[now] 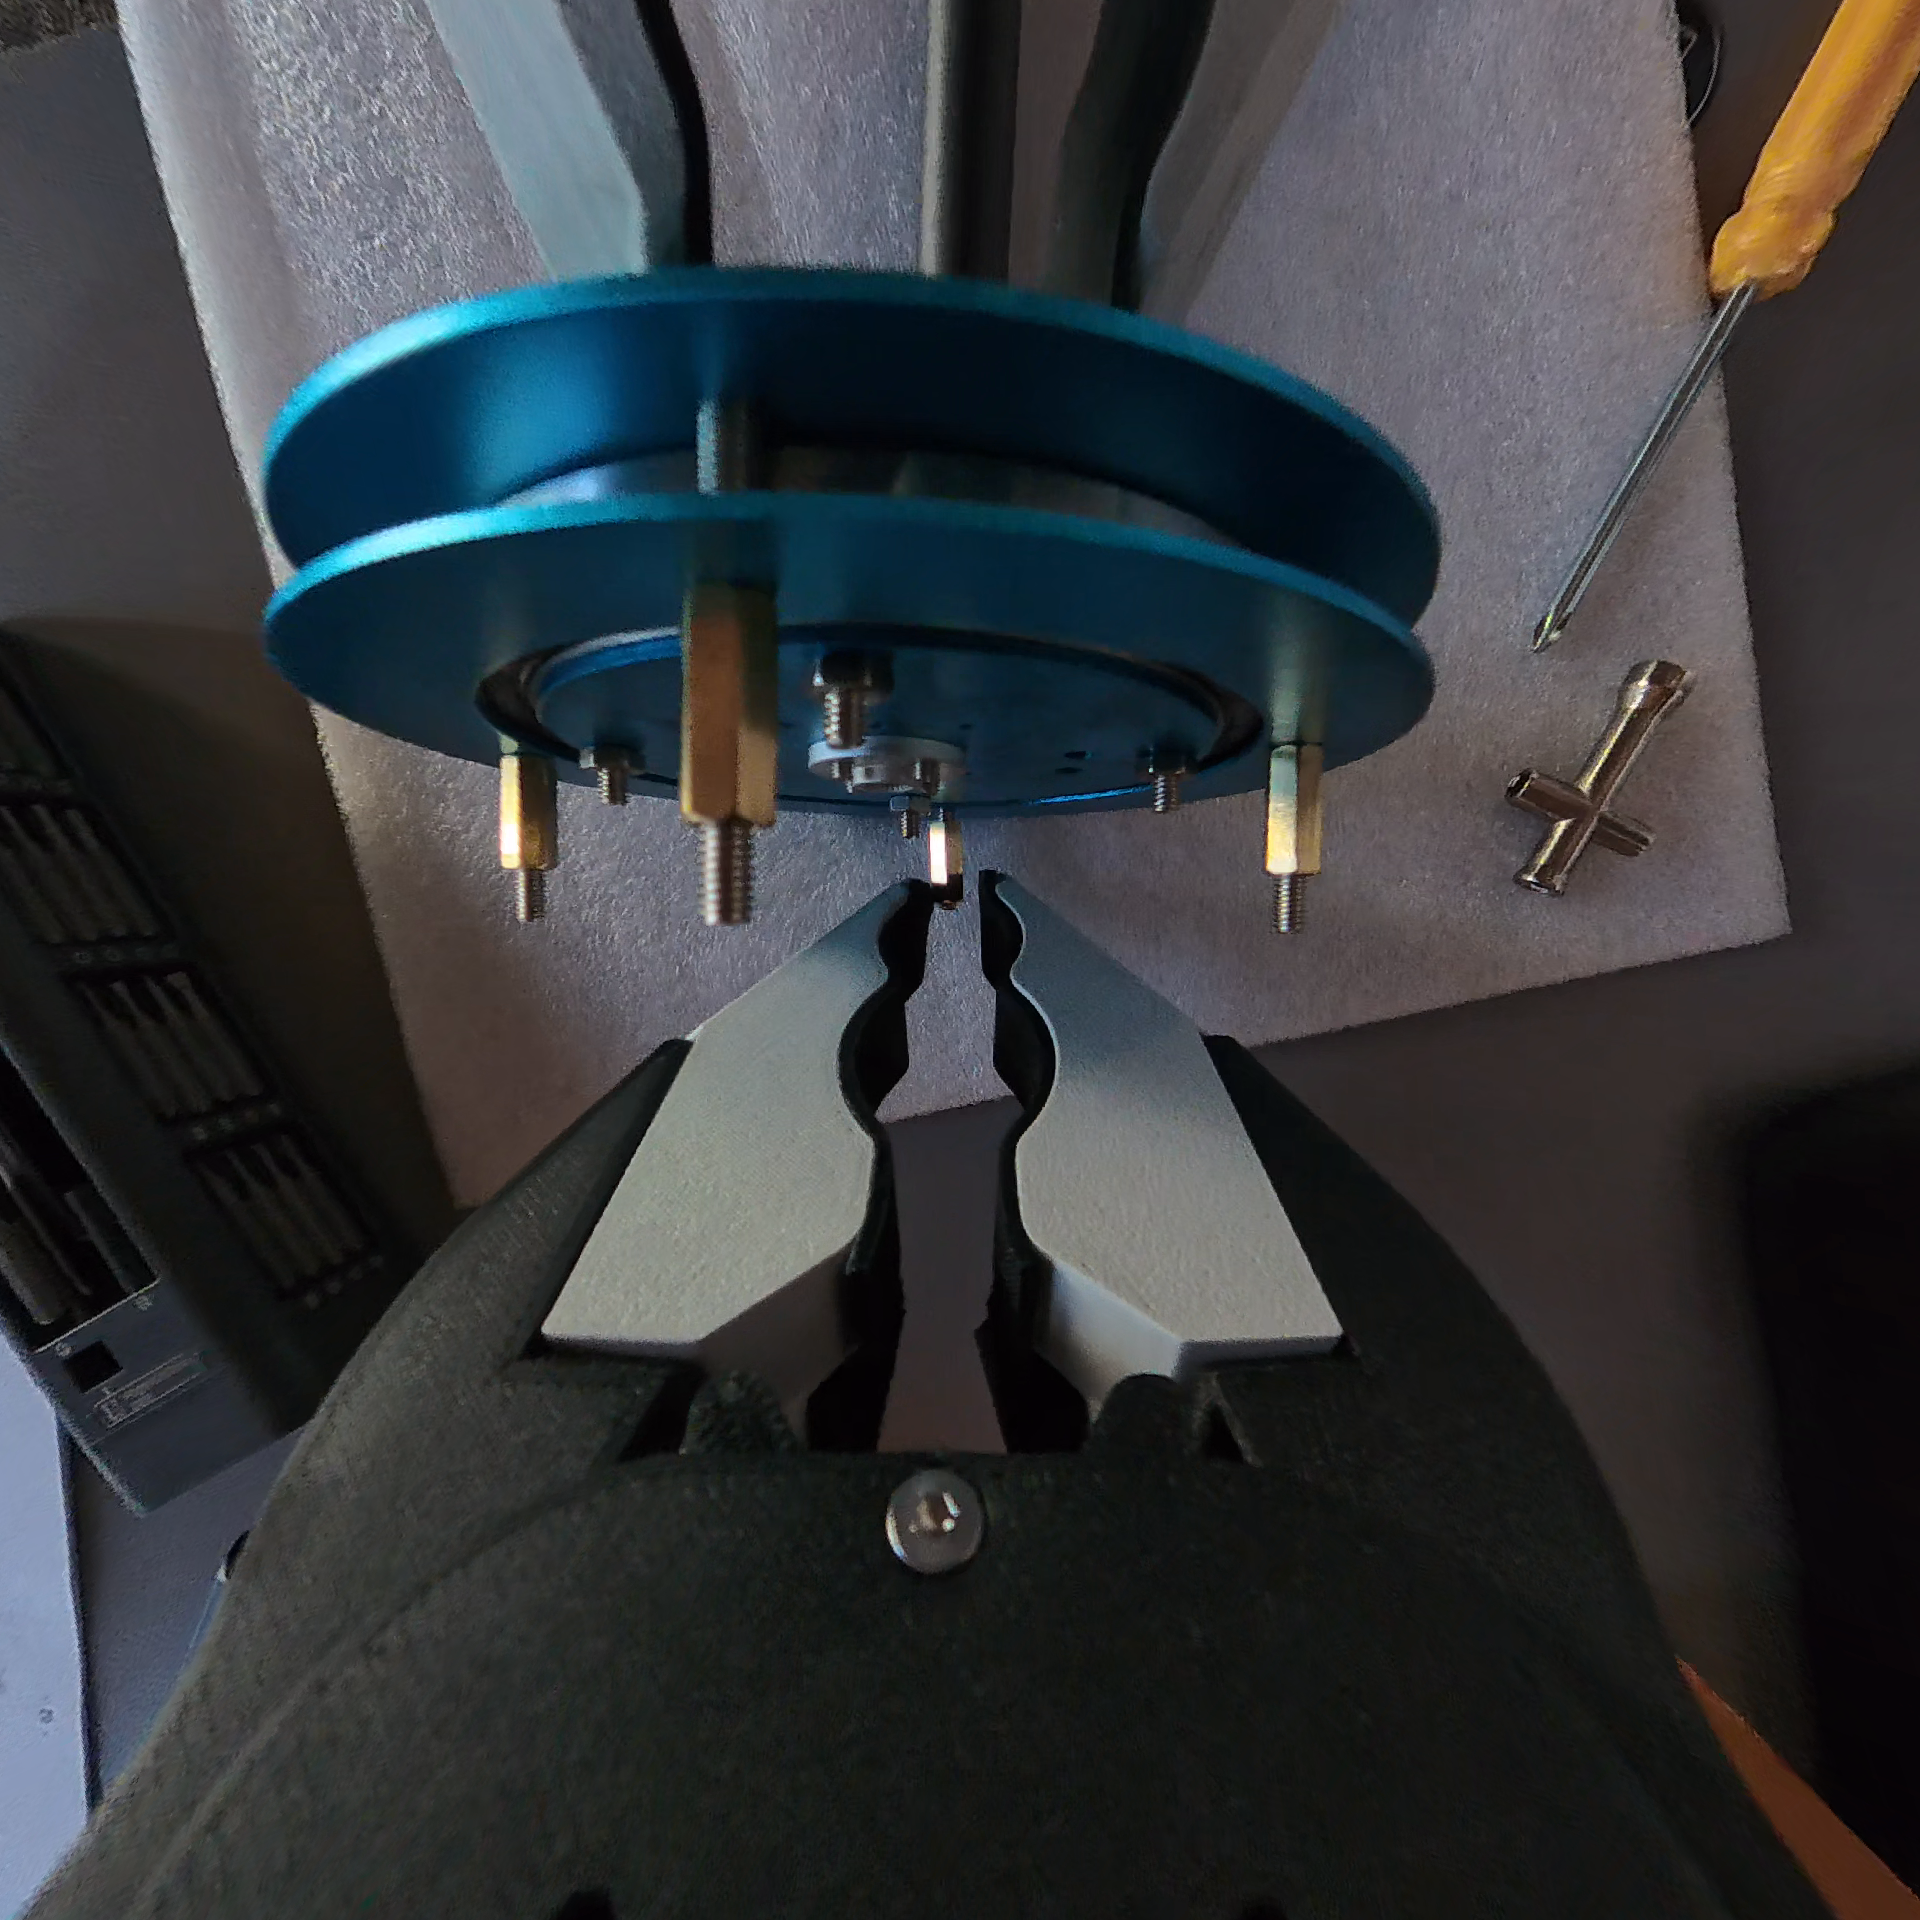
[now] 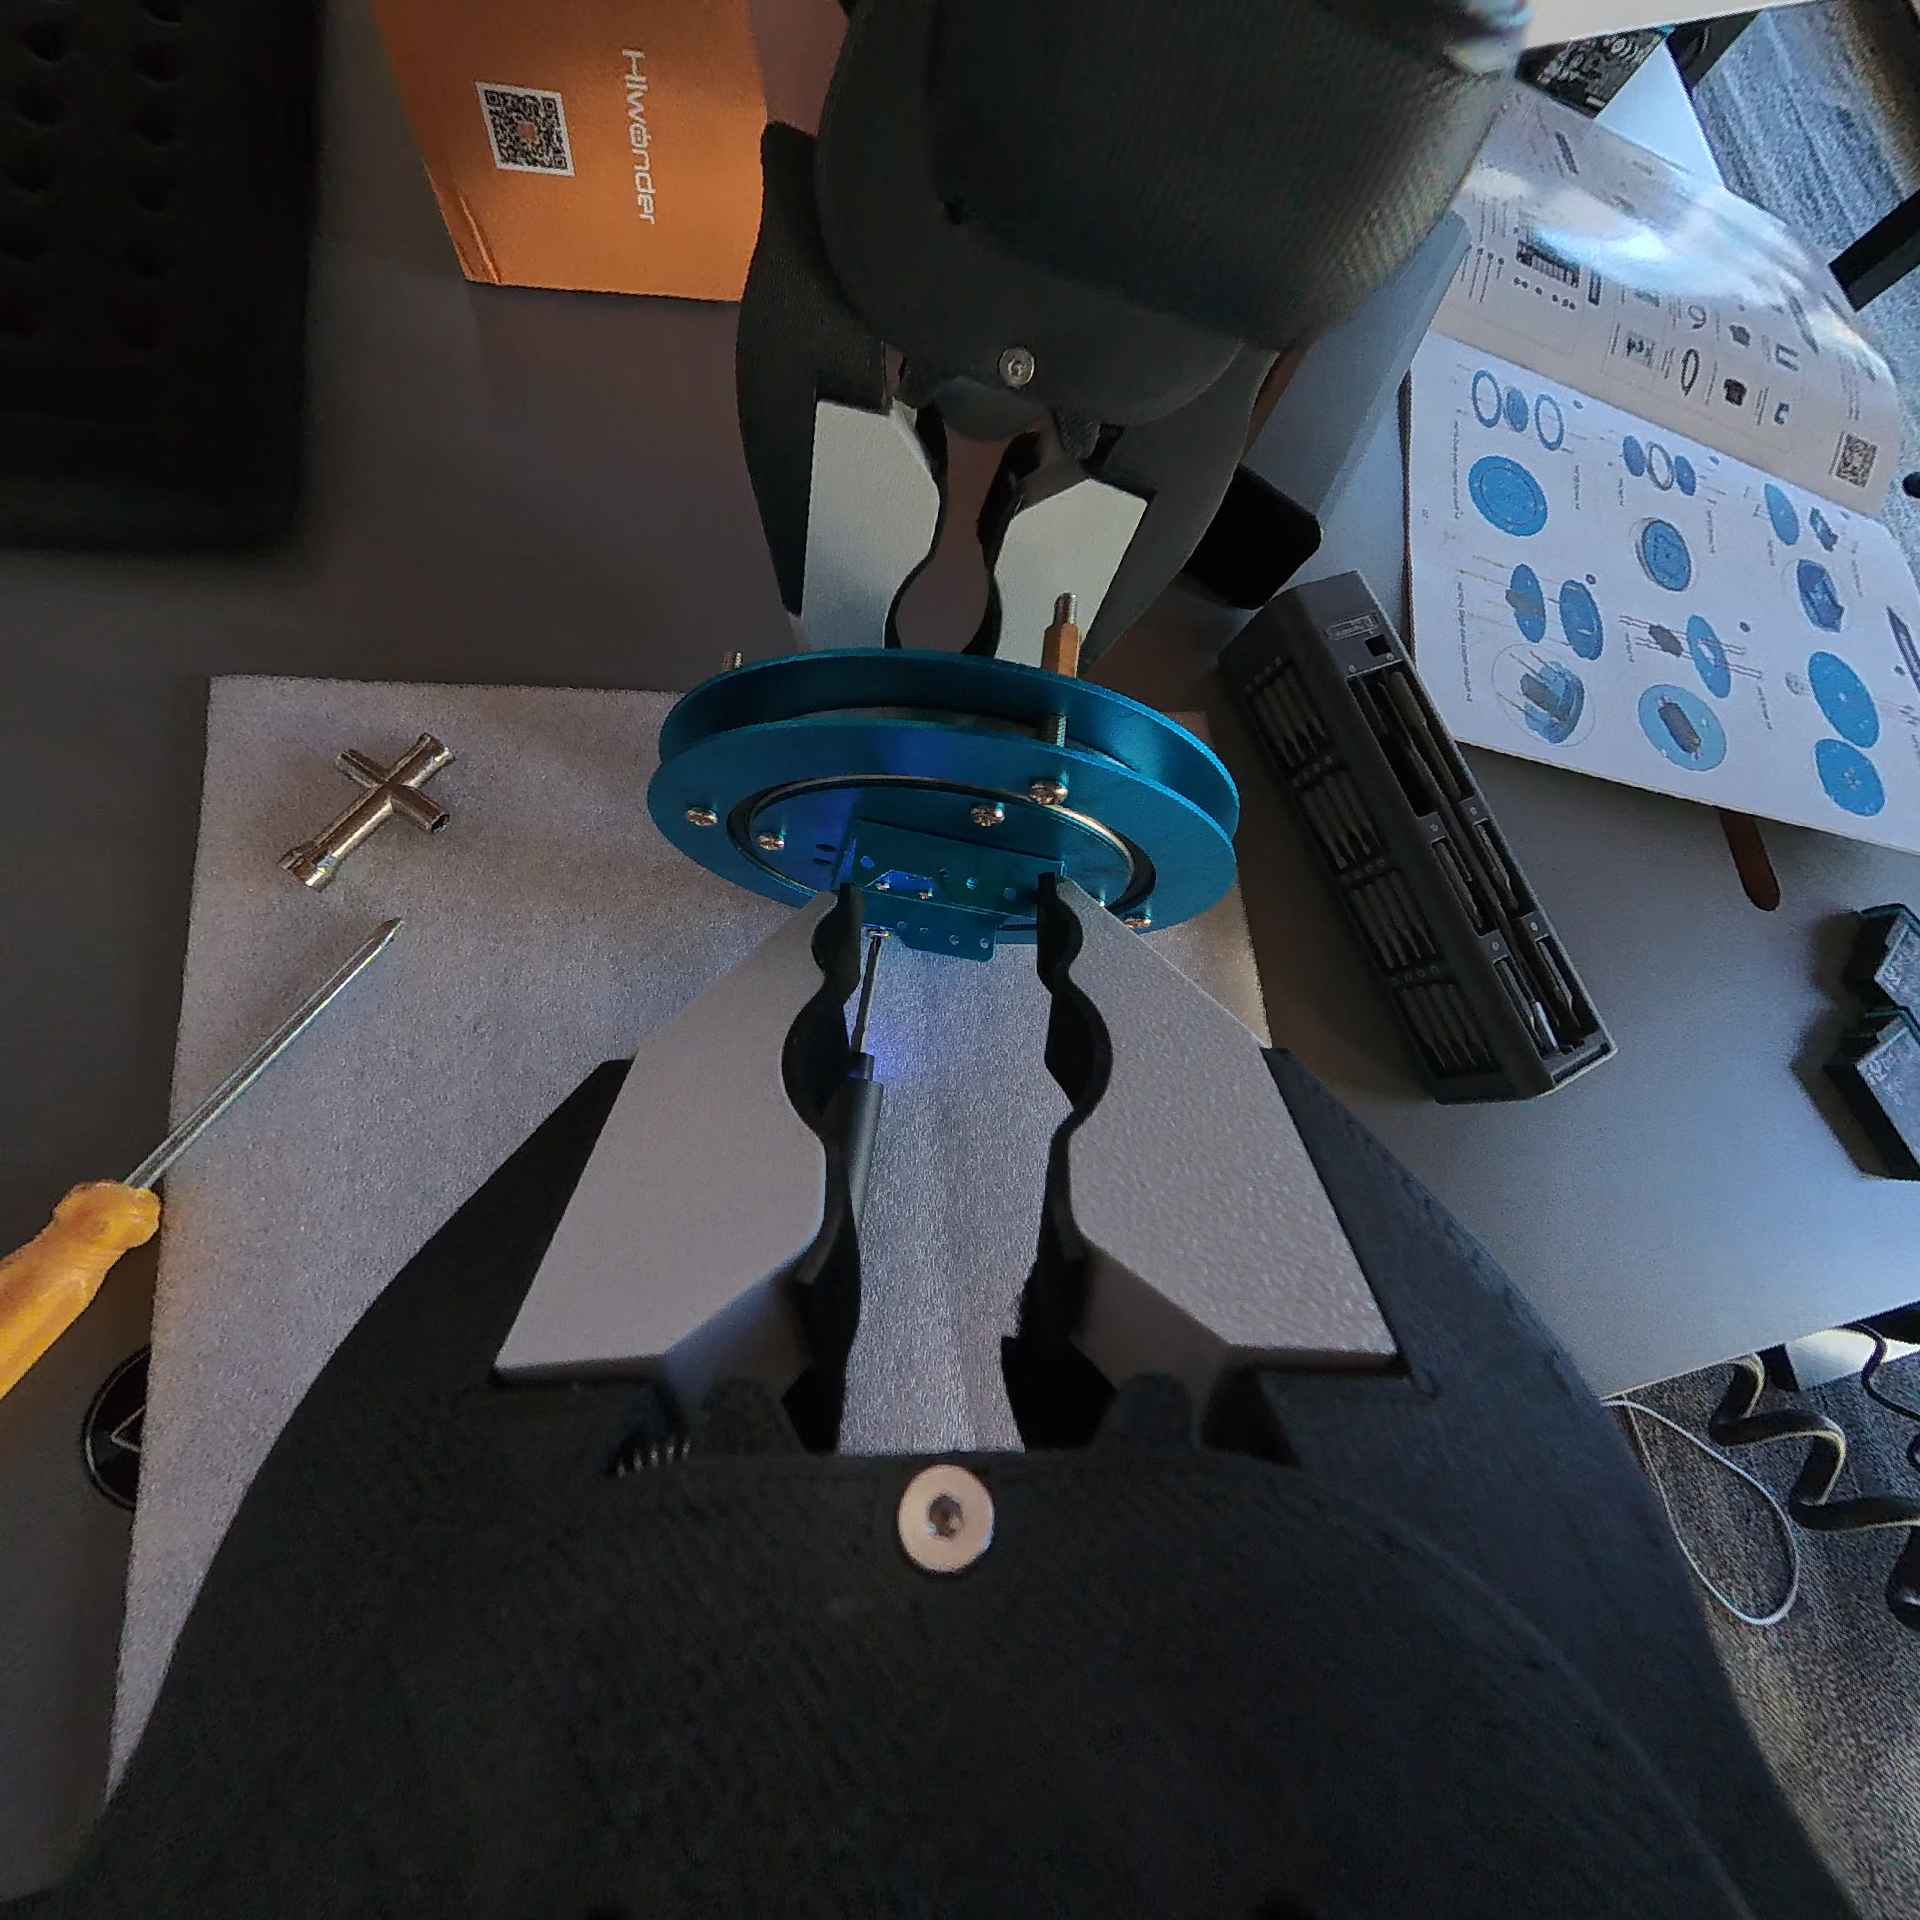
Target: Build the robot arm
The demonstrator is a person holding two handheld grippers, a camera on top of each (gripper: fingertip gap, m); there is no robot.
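A blue two-disc assembly (image 1: 852, 582) with brass standoffs (image 1: 727, 707) is held on edge over a grey foam mat (image 1: 1351, 416). My left gripper (image 1: 951, 891) is nearly closed, pinching a small silver nut (image 1: 943, 862) at its tips, just under the disc's hub. My right gripper (image 2: 945, 902) is shut on the blue bracket (image 2: 956, 883) at the centre of the assembly (image 2: 1174, 821). A thin grey screwdriver (image 2: 864, 1081) lies between its fingers, along the left one, tip at the bracket. The left gripper (image 2: 940, 623) shows beyond the discs.
On the mat lie a yellow-handled screwdriver (image 1: 1787, 177) (image 2: 73, 1257) and a silver cross wrench (image 1: 1590, 800) (image 2: 369, 810). A dark bit case (image 2: 1413, 831) (image 1: 135, 1091), an instruction sheet (image 2: 1662, 582) and an orange box (image 2: 582, 135) stand around the mat. The left gripper's tips are roughly 8 cm from the right gripper's. The silver cross wrench (image 1: 1590, 800) sits 11 cm or so from the ends of my left fingers. Seen from the right wrist view (image 2: 382, 797) as well.
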